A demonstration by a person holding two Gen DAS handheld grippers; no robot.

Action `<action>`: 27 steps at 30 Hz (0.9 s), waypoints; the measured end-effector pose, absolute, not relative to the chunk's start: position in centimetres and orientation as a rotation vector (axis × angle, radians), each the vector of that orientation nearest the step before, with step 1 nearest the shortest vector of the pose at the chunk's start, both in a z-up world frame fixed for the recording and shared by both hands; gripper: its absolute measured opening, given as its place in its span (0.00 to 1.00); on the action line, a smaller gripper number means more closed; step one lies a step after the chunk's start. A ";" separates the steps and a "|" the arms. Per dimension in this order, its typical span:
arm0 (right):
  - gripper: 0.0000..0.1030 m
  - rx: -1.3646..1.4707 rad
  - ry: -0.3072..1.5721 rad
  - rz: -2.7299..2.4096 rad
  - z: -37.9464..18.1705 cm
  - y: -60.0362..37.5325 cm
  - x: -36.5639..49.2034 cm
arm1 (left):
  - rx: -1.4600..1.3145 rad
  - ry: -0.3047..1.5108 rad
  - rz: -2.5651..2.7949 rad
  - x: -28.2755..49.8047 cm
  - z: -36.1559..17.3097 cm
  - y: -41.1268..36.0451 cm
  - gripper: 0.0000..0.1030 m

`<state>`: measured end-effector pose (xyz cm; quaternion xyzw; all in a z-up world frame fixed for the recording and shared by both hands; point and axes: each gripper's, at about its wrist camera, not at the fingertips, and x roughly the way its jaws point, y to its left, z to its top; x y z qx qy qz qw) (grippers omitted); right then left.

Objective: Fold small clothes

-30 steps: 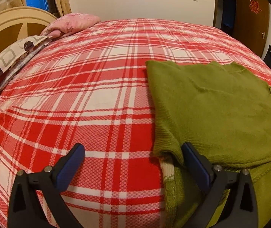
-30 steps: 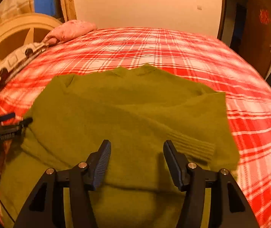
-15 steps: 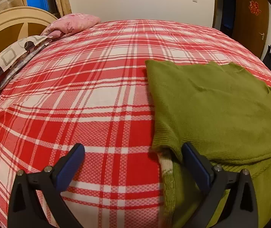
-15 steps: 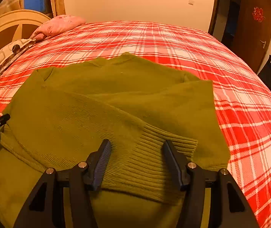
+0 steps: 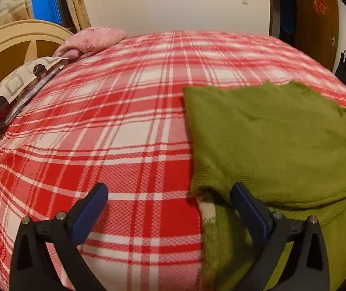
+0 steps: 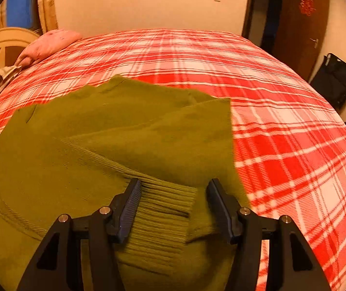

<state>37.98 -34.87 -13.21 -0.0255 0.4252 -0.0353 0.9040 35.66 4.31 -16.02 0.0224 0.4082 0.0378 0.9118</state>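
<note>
Our right gripper point(image 6: 173, 202) hangs with its jaws parted, the ribbed cuff point(image 6: 165, 208) of the green sweater point(image 6: 114, 131) lying between them; neither pad presses on the knit, so nothing is grasped. Our left gripper point(image 5: 168, 206) is spread wide and empty too: one finger stands over the bare plaid bedcover point(image 5: 114, 131), the other sits at the sweater's folded left edge, near a pale strip of lining showing underneath.

The sweater lies flat on the bed, toward the near side, with both sleeves turned in across the body and the collar pointing away from us.

From here we judge the risks to be mostly about layers. If the right gripper closes on the cuff alone, lifting could drag the sleeve out and undo that fold. If the left gripper pinches only the top ply at the edge, the layers may slide apart, since loose knit shifts easily. Uneven lifting between the two sides would skew the next fold.
</note>
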 end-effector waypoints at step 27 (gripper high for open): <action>0.57 0.041 0.877 0.007 -11.8 -34.7 25.7 | -0.057 0.833 -0.009 25.1 -14.0 3.9 1.00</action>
